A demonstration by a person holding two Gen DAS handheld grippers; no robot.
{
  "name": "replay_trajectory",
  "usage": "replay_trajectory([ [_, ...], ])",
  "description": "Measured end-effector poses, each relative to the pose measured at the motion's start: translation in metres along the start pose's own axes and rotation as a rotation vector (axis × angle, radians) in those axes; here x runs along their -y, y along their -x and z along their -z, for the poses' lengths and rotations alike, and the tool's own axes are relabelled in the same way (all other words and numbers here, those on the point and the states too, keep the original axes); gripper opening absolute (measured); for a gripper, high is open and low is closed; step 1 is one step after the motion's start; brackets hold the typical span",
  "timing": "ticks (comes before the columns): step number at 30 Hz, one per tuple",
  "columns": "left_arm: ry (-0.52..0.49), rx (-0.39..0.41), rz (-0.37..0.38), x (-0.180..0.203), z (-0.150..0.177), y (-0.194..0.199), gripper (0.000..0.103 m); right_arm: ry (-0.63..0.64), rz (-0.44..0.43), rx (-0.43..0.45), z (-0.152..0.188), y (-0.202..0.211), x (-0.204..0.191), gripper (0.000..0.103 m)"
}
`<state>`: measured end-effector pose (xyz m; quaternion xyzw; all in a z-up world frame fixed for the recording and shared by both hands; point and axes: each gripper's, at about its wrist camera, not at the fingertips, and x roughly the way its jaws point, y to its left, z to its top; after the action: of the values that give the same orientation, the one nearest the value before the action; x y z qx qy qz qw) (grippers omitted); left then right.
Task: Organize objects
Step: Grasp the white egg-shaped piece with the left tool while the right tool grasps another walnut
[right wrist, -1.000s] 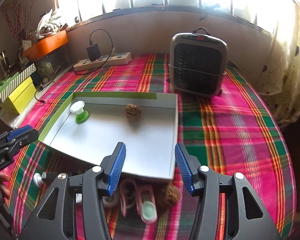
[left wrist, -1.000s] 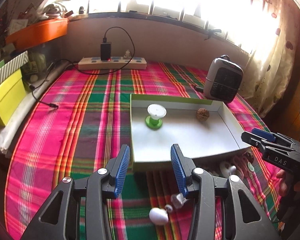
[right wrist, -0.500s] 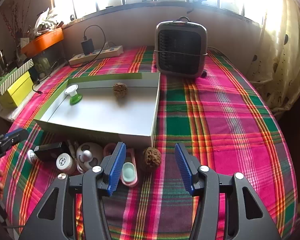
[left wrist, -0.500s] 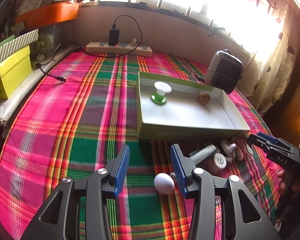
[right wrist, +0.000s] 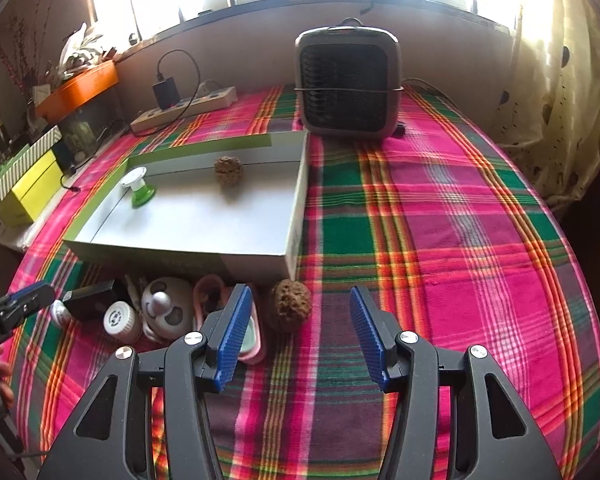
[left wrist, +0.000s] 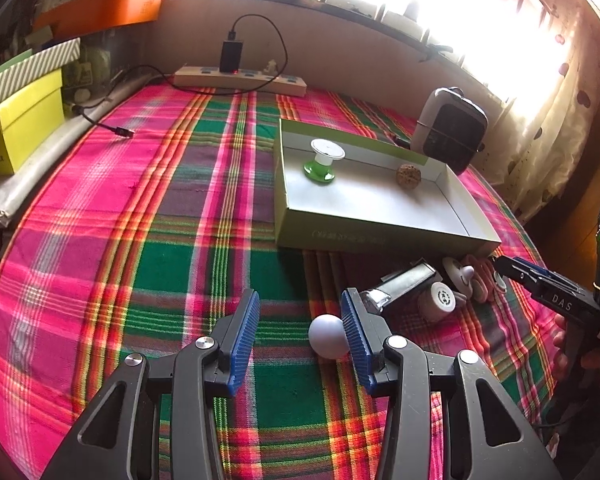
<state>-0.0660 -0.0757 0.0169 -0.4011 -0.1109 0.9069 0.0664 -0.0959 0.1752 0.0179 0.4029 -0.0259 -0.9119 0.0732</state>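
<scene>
Small objects lie in a loose row on the plaid-covered bench (right wrist: pixel 440 216), just in front of the near wall of a shallow grey tray (right wrist: pixel 204 216). In the tray stand a green-footed white spool (right wrist: pixel 139 187) and a walnut (right wrist: pixel 228 170), well apart.

From the right wrist view, the right hand-held gripper (right wrist: pixel 296 332) has its fingers wide apart, with a second walnut (right wrist: pixel 290 307) lying ahead between them, untouched. A pink case (right wrist: pixel 216 300) sits partly behind its left finger, then a round panda-faced toy (right wrist: pixel 167 312), a white cap (right wrist: pixel 120 319) and a black box (right wrist: pixel 90 300).

The left wrist view shows what the other barely shows: a white egg (left wrist: pixel 327 336) resting against the inner side of the left hand-held gripper's (left wrist: pixel 298 332) right finger, the fingers spread and not clamping it. A clear-ended tube (left wrist: pixel 400 286) lies just beyond.

A heater (right wrist: pixel 348 80) stands behind the tray, a power strip (left wrist: pixel 240 79) by the wall, and a yellow box (left wrist: pixel 18 128) at the left edge.
</scene>
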Motion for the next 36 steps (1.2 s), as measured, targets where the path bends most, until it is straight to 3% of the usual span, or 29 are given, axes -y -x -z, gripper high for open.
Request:
replay_trajectory([
  [16,-0.019,-0.040,0.039,0.009,0.005,-0.008,0.041,-0.006,-0.008,-0.022,-0.001,-0.009,0.002,0.052],
  [32,-0.032,-0.050,0.019,0.010,0.006,-0.012,0.041,-0.008,-0.018,-0.056,0.002,-0.016,0.002,0.052],
  [36,-0.044,-0.049,0.005,0.012,0.005,-0.013,0.041,-0.007,-0.005,-0.056,0.002,-0.016,0.003,0.045],
])
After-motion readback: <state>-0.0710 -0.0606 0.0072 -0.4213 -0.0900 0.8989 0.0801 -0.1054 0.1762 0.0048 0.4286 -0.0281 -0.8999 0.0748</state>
